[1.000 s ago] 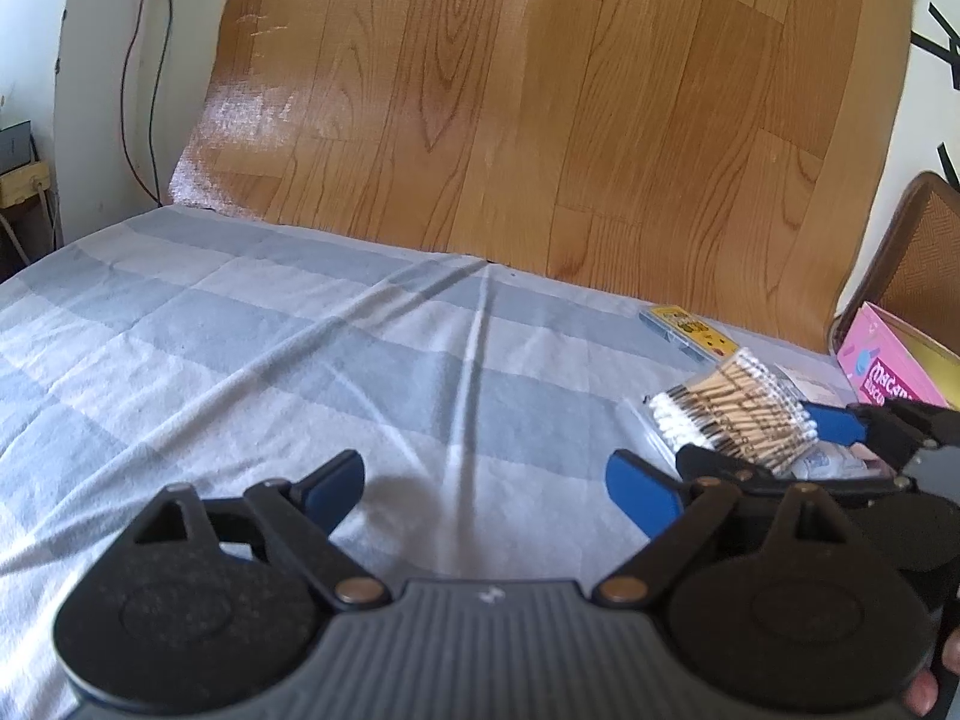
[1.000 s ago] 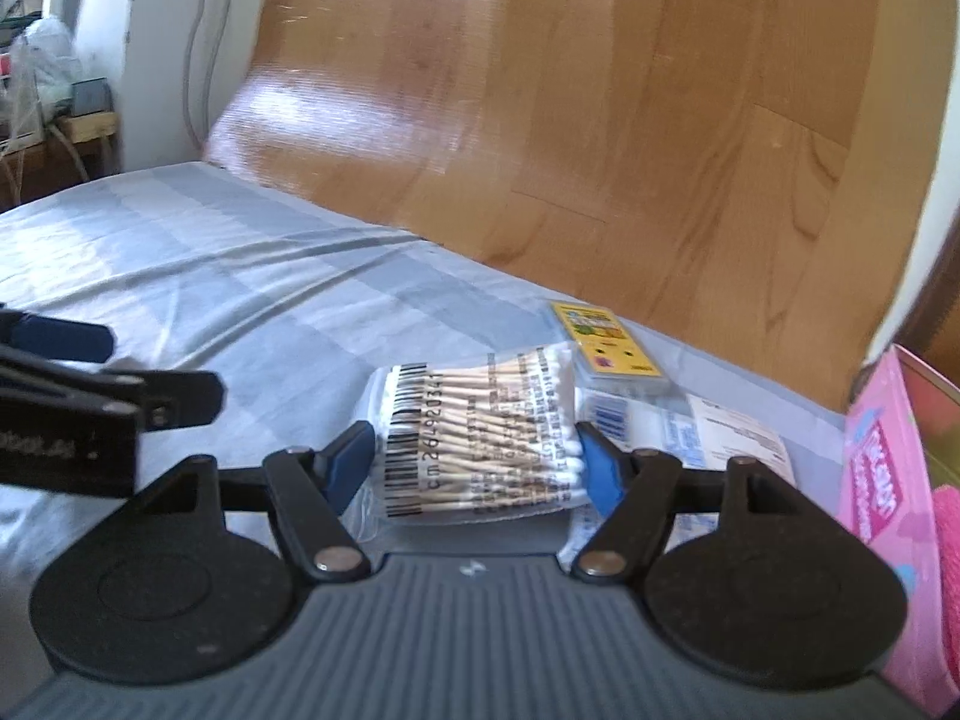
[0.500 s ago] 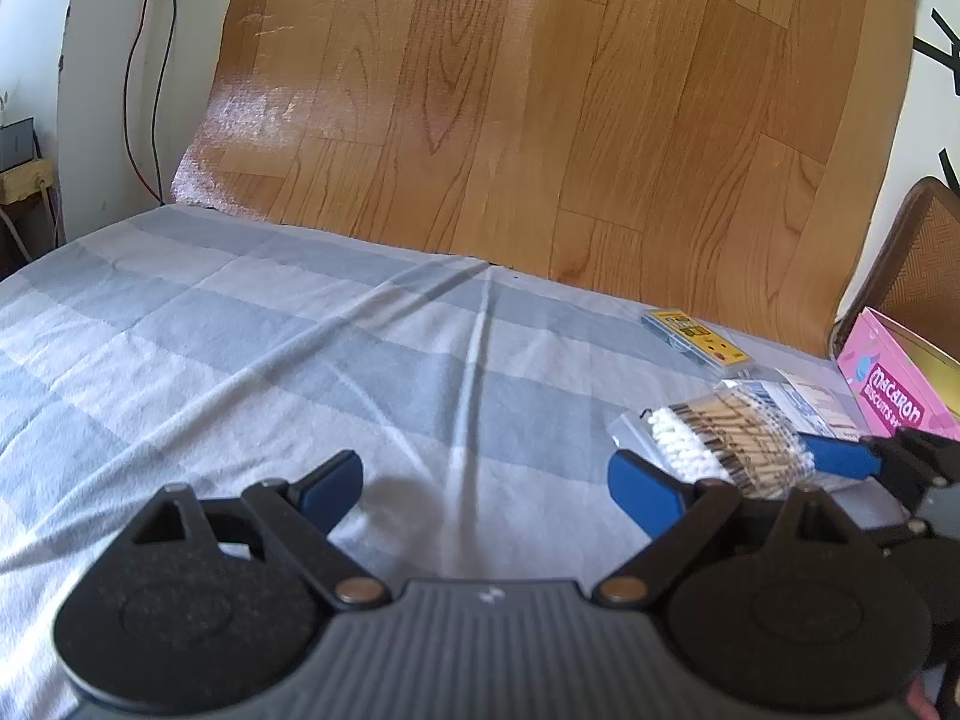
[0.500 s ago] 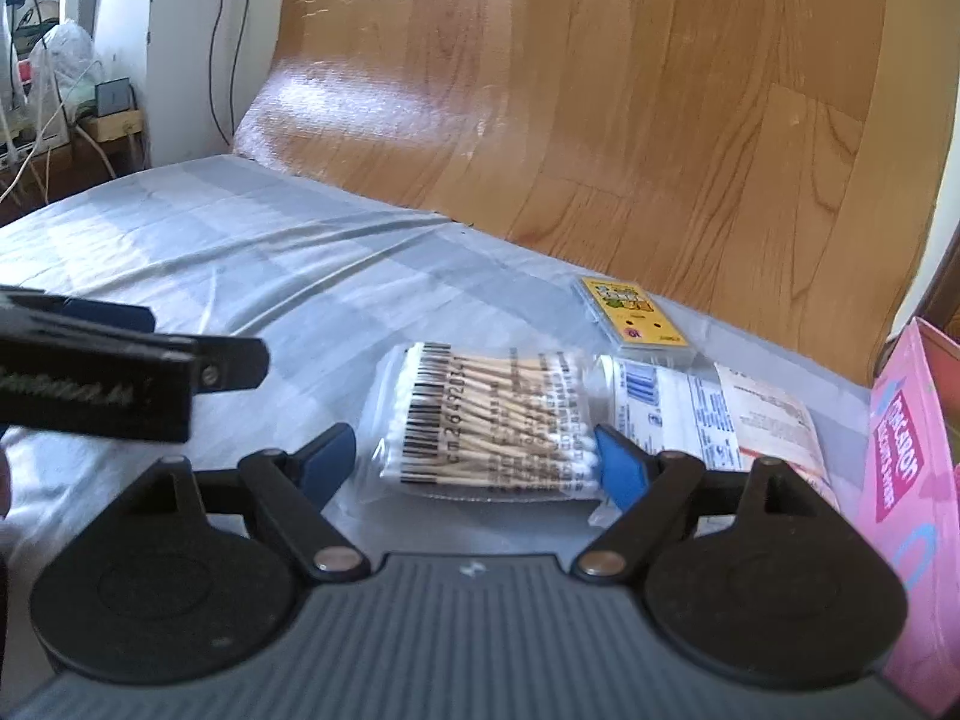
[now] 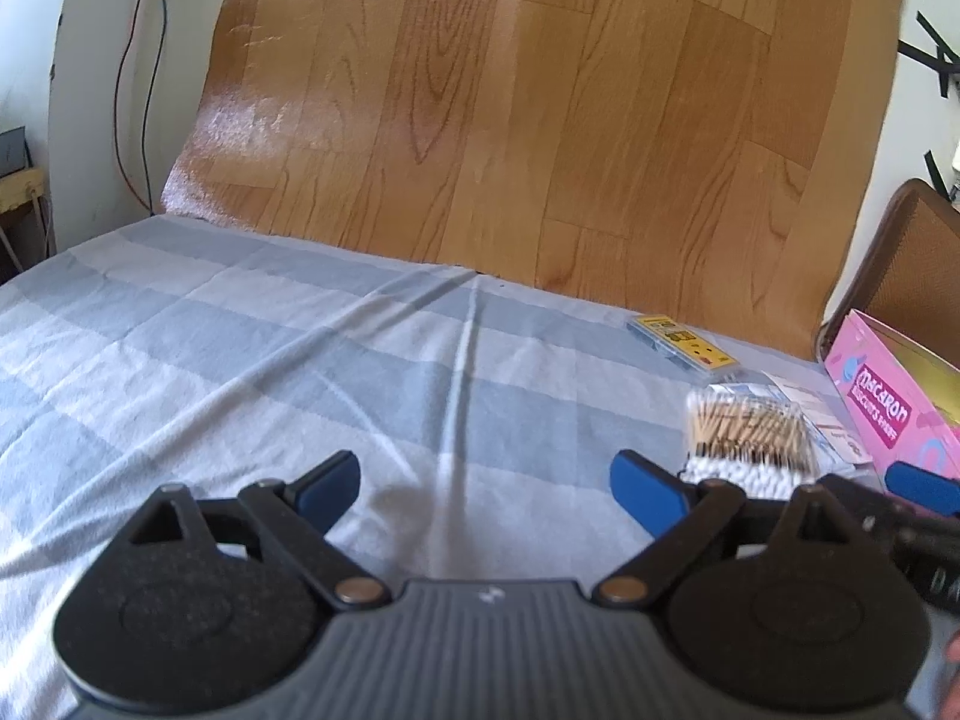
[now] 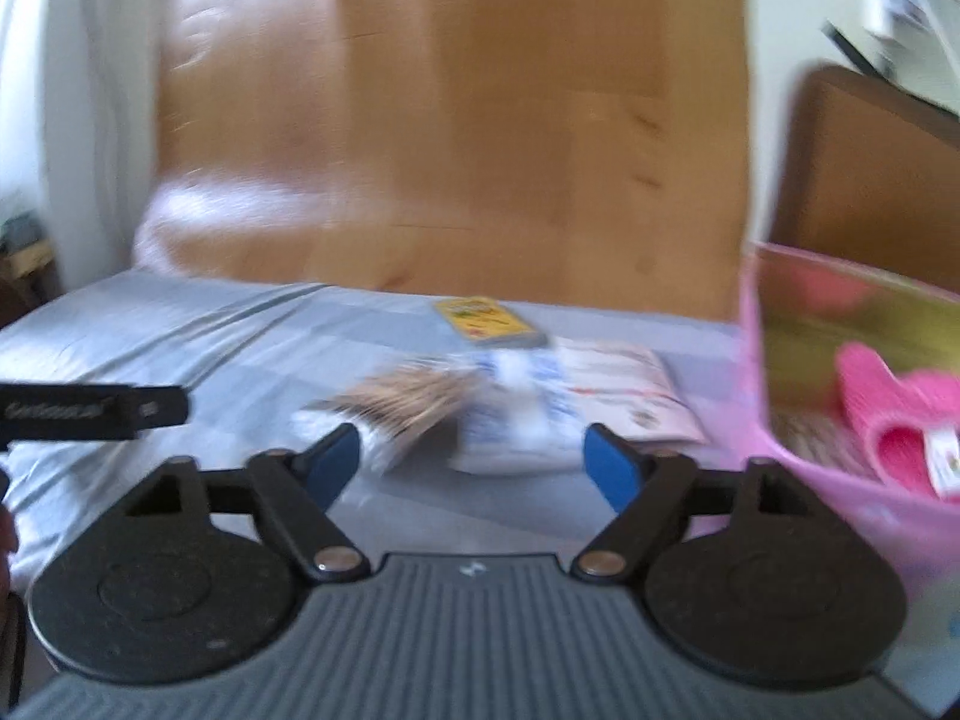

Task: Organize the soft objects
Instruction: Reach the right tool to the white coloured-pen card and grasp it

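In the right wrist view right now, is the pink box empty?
No, a pink knitted item lies inside the pink box.

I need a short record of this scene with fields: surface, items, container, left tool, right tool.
surface: blue checked cloth
items: cotton swab packet, yellow card pack, white packets, all lying near the box
container: pink box, open, a pink knitted item inside
left tool: open, holds nothing, over bare cloth
right tool: open, jaws have just been closing, nothing gripped; the packets lie just ahead of it

Matt woven bedsheet [image 5: 252, 360], glossy wood-grain sheet [image 5: 510, 120]
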